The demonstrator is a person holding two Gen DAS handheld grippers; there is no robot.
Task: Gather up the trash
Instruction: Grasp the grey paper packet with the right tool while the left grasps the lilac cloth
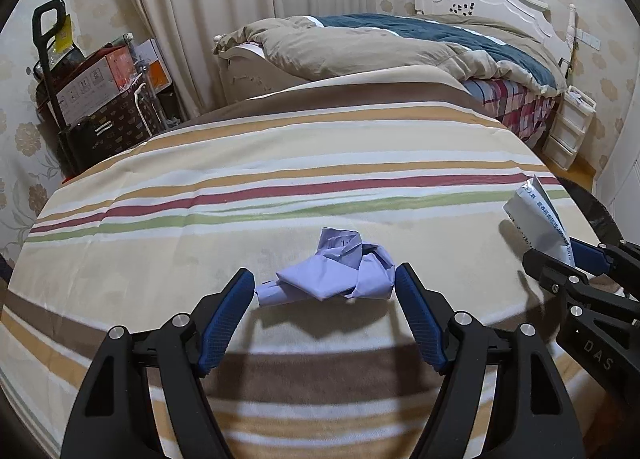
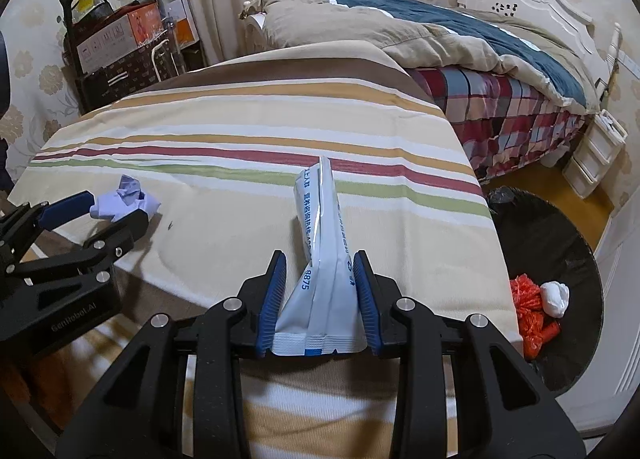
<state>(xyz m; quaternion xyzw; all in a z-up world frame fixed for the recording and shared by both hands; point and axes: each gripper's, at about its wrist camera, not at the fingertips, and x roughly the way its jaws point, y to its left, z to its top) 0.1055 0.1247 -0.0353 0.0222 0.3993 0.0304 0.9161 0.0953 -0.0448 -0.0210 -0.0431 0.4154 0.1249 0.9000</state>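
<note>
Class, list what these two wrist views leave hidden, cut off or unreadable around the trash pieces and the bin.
- Bin: right wrist view, near side hidden by the striped cloth; left wrist view shows only a dark sliver.
- Packet print: partly folded, too small to read in full.
- Purple paper: underside hidden; whether the left gripper pads touch it is unclear.
- Right gripper: packet's bottom edge hides behind its pads.
</note>
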